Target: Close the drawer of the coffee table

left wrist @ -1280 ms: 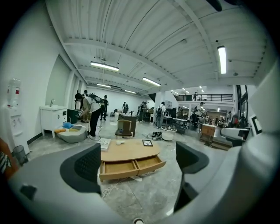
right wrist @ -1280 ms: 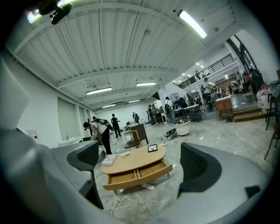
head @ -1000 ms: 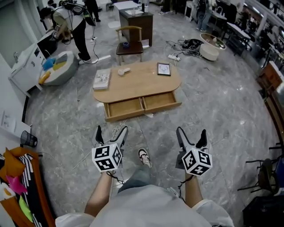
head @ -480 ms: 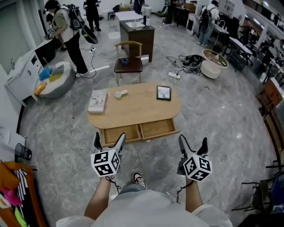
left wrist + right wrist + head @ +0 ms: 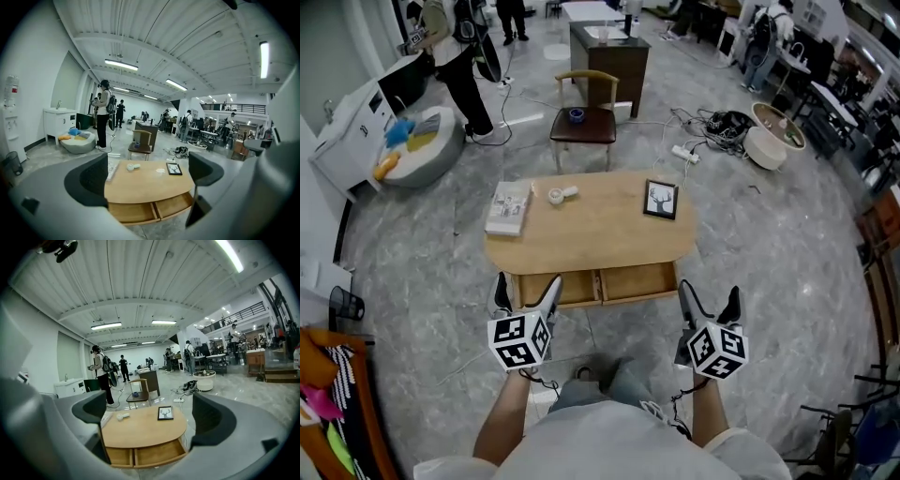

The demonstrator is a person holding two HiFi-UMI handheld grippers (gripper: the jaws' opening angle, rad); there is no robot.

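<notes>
Black fingers [image 5: 89, 180] of the left gripper [image 5: 526, 285] are held wide apart, with nothing gripped between them; through the gap only the desk is seen, some way ahead. The fingers of the right gripper [image 5: 708, 292] are spread likewise and are empty too; both grippers are pointed forward over the grey floor [image 5: 750, 244], and neither is judged to be touching any wood.

Straight ahead of the fingers, two shallow drawers are found side by side under the top of the desk [image 5: 591, 234], both pulled out towards the person; the left drawer [image 5: 567, 289] and the right drawer [image 5: 637, 279] are shown open and bare inside. Their fronts are run left to right, across the line of the fingers; the closing push is therefore judged to go straight away from the person, into the desk. The left gripper is lined up with the outer part of the left drawer; the right gripper is placed just off the outer corner of the right drawer, so it would probably have to be brought inward a little. Neither gripper is clearly nearer; each is matched to its own side; which drawer the task means cannot be told.

Farther out, a booklet [image 5: 509, 207] and a picture frame [image 5: 661, 200] are laid on the top, well back from the front edge; a chair [image 5: 584, 120] is stood behind the desk.
</notes>
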